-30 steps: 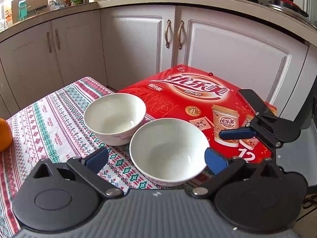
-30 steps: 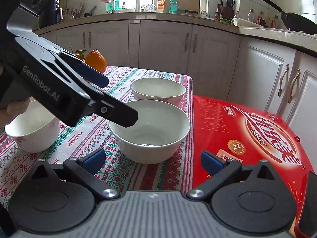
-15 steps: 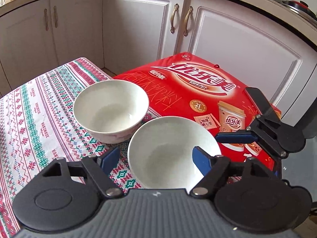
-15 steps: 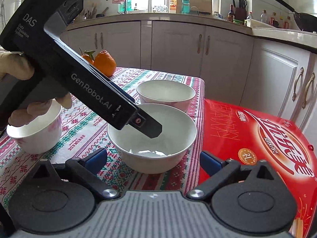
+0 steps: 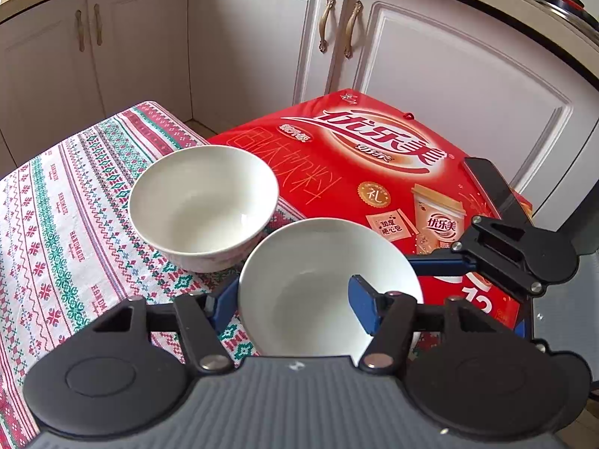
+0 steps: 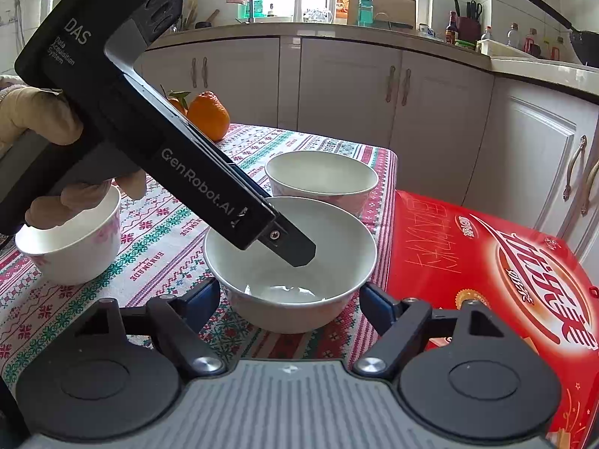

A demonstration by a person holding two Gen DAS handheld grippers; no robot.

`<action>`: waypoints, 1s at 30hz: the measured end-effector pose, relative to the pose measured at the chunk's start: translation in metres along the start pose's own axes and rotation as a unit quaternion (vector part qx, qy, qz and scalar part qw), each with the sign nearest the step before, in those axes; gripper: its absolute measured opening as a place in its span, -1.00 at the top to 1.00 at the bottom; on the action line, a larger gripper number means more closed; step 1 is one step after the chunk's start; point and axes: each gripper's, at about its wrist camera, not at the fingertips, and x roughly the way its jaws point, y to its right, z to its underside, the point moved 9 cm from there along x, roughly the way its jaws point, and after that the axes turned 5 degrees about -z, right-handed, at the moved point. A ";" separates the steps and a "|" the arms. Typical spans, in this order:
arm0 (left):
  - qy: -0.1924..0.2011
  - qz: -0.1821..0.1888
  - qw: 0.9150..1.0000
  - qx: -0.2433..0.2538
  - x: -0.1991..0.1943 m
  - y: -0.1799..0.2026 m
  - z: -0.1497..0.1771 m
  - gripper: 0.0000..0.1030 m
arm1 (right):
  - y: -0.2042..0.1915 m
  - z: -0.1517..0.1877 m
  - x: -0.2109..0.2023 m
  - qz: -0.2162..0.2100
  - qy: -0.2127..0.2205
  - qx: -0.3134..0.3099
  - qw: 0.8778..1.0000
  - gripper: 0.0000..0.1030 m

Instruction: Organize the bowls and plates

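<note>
left tongs (image 5: 290, 295): just closed in; one pad outside the rim, one inside the near bowl (image 5: 322, 262), clamping its wall
right tongs (image 6: 290, 299): jaws just narrowed, pads either side of the same bowl's outer wall; contact can't be told
near bowl: white, upright, on the table (image 5: 56, 224) at the cloth's edge by the red box (image 5: 374, 157)
second bowl (image 5: 204, 202): white, upright, just behind the near one, rims nearly touching
third bowl (image 6: 71, 247): white with pink pattern, off to the left under the gloved hand (image 6: 41, 123)
oranges (image 6: 207, 114): far end of table
cabinets (image 5: 262, 37): white doors behind
</note>
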 end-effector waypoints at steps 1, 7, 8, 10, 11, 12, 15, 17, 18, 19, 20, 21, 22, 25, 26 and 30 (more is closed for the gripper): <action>-0.001 0.001 1.000 0.000 0.000 0.000 0.000 -0.19 | 0.000 0.000 0.000 0.000 0.000 0.000 1.000 -0.66; -0.005 0.006 1.000 0.001 0.003 0.000 -0.002 -0.17 | -0.001 0.000 0.003 0.001 -0.005 -0.008 1.000 -0.66; -0.006 0.006 1.000 0.002 0.004 0.000 -0.001 -0.17 | -0.001 0.000 0.003 0.002 -0.005 -0.009 1.000 -0.66; -0.007 0.007 1.000 0.004 0.005 0.000 -0.001 -0.17 | -0.001 0.000 0.003 0.002 -0.007 -0.010 1.000 -0.64; -0.007 0.007 1.000 0.004 0.005 0.000 -0.001 -0.17 | -0.001 0.000 0.002 0.001 -0.008 -0.010 1.000 -0.64; -0.008 0.008 1.000 0.004 0.005 0.000 -0.001 -0.17 | -0.001 0.000 0.002 0.000 -0.008 -0.010 1.000 -0.63; -0.009 0.010 1.000 0.007 0.006 -0.001 -0.001 -0.17 | 0.000 0.000 0.000 -0.003 -0.007 -0.010 1.000 -0.63; -0.010 0.011 1.000 0.009 0.008 -0.001 -0.001 -0.16 | 0.001 0.000 0.000 -0.006 -0.007 -0.009 1.000 -0.63; -0.011 0.011 1.000 0.009 0.009 -0.001 -0.001 -0.16 | 0.002 0.000 0.000 -0.008 -0.006 -0.008 1.000 -0.63; -0.012 0.012 1.000 0.009 0.010 0.000 -0.001 -0.16 | 0.002 0.000 0.001 -0.010 -0.006 -0.007 1.000 -0.63; -0.012 0.012 1.000 0.009 0.010 0.000 -0.001 -0.16 | 0.003 0.000 0.001 -0.012 -0.006 -0.006 1.000 -0.63; -0.012 0.013 1.000 0.010 0.011 0.000 -0.001 -0.16 | 0.003 0.000 0.001 -0.013 -0.006 -0.004 1.000 -0.63; -0.013 0.013 1.000 0.010 0.011 0.000 -0.002 -0.16 | 0.003 0.000 0.001 -0.014 -0.005 -0.004 1.000 -0.63; -0.013 0.013 1.000 0.013 0.010 0.001 -0.002 -0.16 | 0.002 0.000 0.000 -0.012 -0.007 -0.005 1.000 -0.63; -0.013 0.014 1.000 0.013 0.009 0.001 -0.001 -0.16 | 0.002 0.000 0.000 -0.012 -0.008 -0.004 1.000 -0.63; -0.012 0.017 1.000 0.014 0.004 0.003 -0.001 -0.16 | 0.000 -0.001 -0.003 -0.015 -0.011 0.001 1.000 -0.63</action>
